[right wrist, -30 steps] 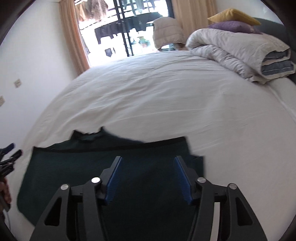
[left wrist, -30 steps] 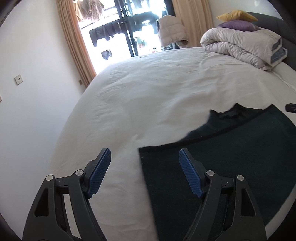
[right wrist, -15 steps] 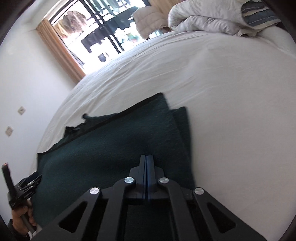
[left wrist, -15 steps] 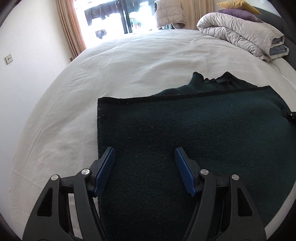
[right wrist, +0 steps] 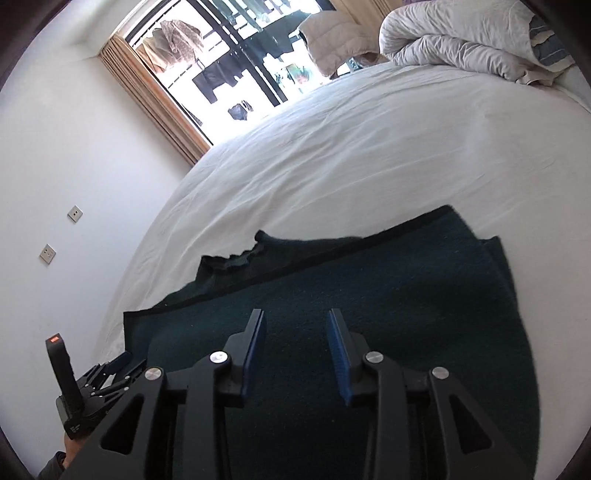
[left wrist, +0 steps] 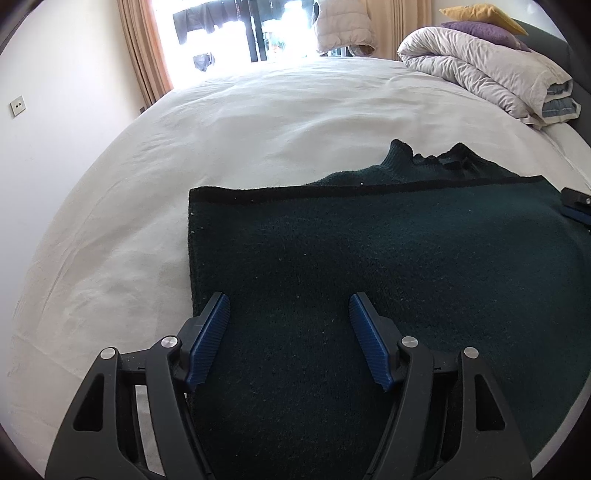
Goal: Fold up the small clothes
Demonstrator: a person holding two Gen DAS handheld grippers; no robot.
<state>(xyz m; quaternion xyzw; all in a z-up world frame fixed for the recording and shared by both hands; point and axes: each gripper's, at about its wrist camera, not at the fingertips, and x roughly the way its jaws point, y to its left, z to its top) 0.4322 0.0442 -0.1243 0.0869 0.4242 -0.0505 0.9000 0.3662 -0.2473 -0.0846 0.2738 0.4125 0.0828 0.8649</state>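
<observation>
A dark green knit sweater (left wrist: 369, 277) lies folded flat on the white bed (left wrist: 258, 122), its collar (left wrist: 400, 151) poking out past the far fold edge. My left gripper (left wrist: 290, 306) hangs open low over the sweater's near left corner, with nothing between its pads. In the right wrist view the same sweater (right wrist: 406, 295) fills the foreground. My right gripper (right wrist: 295, 321) is over its middle, its jaws opening, and nothing sits between them. The left gripper (right wrist: 110, 373) shows at the lower left there, held by a hand.
A rolled grey duvet (left wrist: 480, 81) with yellow and purple pillows (left wrist: 480, 26) lies at the bed's far right. A bright window with tan curtains (right wrist: 159, 103) and a pale jacket (left wrist: 343, 26) stand beyond. The wall with sockets (right wrist: 74, 214) runs along the bed's left edge.
The left gripper came down and in over the sweater's near left corner and narrowed slightly. The right gripper shut fully, rolled, then reopened partway over the sweater.
</observation>
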